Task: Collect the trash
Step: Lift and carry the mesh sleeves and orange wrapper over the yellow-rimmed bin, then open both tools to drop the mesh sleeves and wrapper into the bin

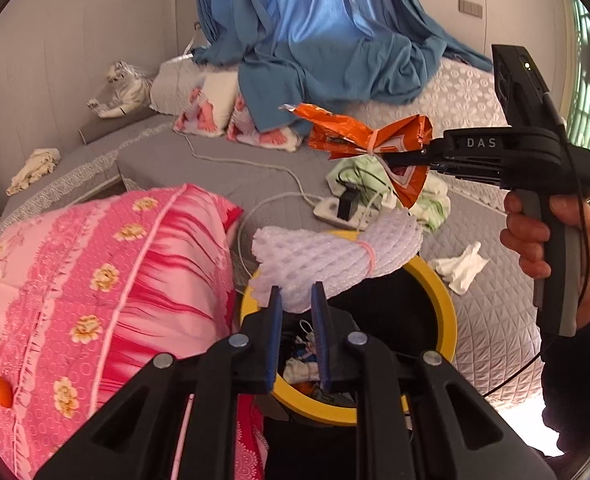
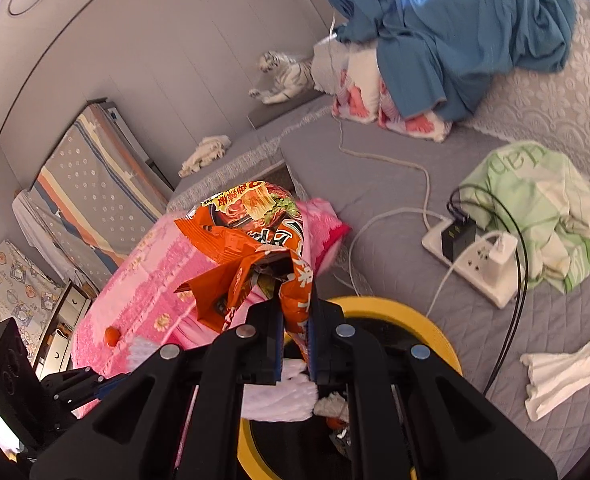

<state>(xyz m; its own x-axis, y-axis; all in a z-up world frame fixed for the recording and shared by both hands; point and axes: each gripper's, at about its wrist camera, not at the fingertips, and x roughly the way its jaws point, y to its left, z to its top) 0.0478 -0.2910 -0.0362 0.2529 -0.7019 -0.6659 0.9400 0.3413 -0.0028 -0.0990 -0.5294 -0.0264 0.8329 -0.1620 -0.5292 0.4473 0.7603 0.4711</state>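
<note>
Bin (image 1: 443,296) stands against bed (image 1: 215,160); pillow (image 1: 95,280) left of it; tissue (image 1: 461,266) and power strip (image 1: 337,212) on bed behind.

A pink flowery quilt (image 1: 107,280) lay on the grey bed (image 1: 167,160). A toy tiger (image 1: 125,90) sat by the wall, near a blue curtain (image 1: 315,32).

Two wrist views, close above my bin

Both look down past my fingers at the yellow-rimmed bin (image 1: 443,292) (image 2: 427,320) at 6 o'clock; the bed (image 1: 215,168) (image 2: 375,184) is shared beyond.

Orange wrapper (image 2: 251,248), yellow-rimmed bin (image 1: 443,300)
</note>
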